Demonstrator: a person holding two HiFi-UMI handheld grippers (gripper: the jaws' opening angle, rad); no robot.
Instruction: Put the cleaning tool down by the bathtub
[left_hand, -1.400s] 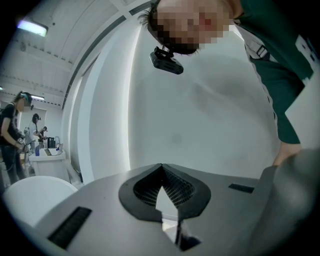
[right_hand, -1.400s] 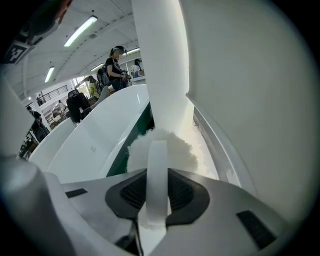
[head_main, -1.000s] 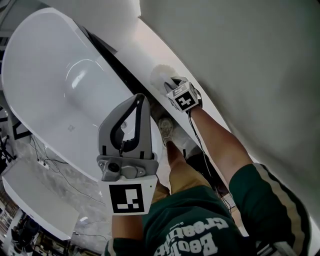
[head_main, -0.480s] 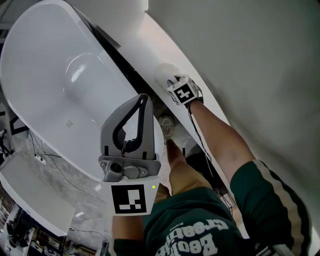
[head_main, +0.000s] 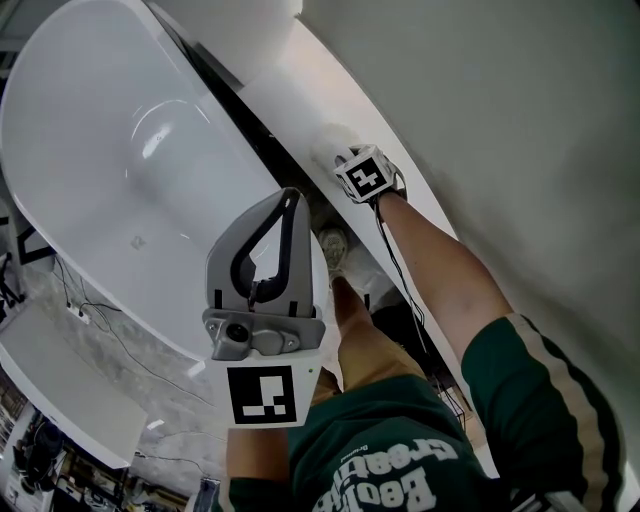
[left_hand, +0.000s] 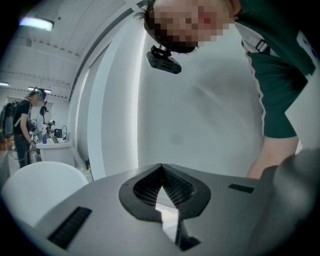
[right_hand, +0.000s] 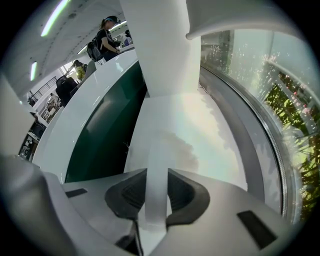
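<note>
While our right gripper (right_hand: 156, 187) pinches the cleaning tool (right_hand: 159, 135) by its white handle, the long axis runs straight ahead along the ledge (head_main: 300, 80) beside the bathtub (head_main: 110, 130). Our left gripper (left_hand: 161, 167) (pressed together, empty) hangs farther off.

A white bathtub (head_main: 120, 150) fills the upper left of the head view, beside a plain grey wall (head_main: 520, 110) at right. Marbled floor (head_main: 165, 395) crossed by cables (head_main: 105, 335) shows at lower left. In the left gripper view, a strip light (left_hand: 37, 23) glows on the ceiling at upper left, above a person with a backpack (left_hand: 20, 127) at a white counter (left_hand: 55, 146). A window (right_hand: 270, 85) backed by greenery runs down the right of the right gripper view.
</note>
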